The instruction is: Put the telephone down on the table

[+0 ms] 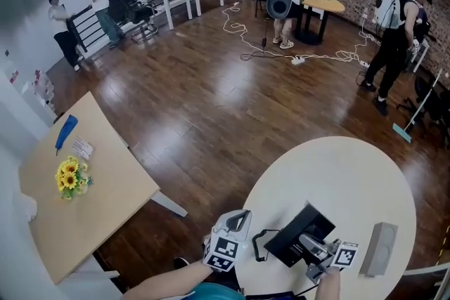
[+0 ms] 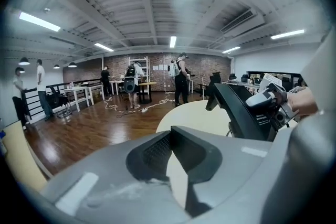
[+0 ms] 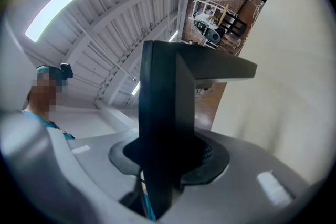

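Round table (image 1: 330,172), grey block (image 1: 380,249) near telephone (image 1: 299,235)

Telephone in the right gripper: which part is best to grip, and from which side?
Its thin slab body: the right gripper clamps the telephone across its two flat faces, coming from the edge nearest the person. Those broad parallel faces probably seat the pads well, and that side stays clear of the cord.
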The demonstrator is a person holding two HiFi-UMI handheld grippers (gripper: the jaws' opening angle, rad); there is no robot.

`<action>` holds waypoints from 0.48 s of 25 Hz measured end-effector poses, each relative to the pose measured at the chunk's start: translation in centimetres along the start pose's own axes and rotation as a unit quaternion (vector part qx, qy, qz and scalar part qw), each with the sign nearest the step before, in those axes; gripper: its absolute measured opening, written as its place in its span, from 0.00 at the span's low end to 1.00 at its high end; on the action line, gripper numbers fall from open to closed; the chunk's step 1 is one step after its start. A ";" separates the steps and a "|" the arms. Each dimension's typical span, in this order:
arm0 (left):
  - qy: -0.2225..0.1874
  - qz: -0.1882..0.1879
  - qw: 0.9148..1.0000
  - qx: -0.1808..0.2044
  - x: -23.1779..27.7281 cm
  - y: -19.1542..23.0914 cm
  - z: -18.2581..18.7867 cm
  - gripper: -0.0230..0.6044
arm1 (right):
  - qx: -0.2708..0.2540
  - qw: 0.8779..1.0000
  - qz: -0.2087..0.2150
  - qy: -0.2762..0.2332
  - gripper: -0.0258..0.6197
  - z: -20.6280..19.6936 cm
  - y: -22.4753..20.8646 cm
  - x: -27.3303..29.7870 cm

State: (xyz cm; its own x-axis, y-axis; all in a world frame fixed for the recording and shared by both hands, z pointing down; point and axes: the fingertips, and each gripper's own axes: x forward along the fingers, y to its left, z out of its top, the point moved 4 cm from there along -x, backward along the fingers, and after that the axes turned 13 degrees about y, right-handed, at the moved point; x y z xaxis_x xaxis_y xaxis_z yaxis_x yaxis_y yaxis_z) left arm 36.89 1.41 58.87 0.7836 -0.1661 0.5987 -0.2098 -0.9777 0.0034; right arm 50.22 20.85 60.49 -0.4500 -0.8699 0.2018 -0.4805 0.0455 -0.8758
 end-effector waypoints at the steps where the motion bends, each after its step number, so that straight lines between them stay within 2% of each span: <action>1: -0.005 0.008 1.000 -0.005 -0.6 0.9 0.0 0.06 | -0.004 1.000 0.003 0.008 0.27 0.4 0.5 0.7; 12: -0.036 0.095 0.993 -0.061 -8.0 11.7 -2.5 0.06 | -0.029 0.994 0.070 0.075 0.27 2.0 7.0 11.4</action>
State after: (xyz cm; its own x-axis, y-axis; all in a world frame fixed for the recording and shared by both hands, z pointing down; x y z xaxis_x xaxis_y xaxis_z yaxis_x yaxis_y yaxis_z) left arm 26.75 -8.37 56.09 0.7617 -0.3592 0.5392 -0.4238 -0.9057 -0.0047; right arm 43.24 10.27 55.75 -0.6208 -0.7701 0.1467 -0.4458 0.1929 -0.8741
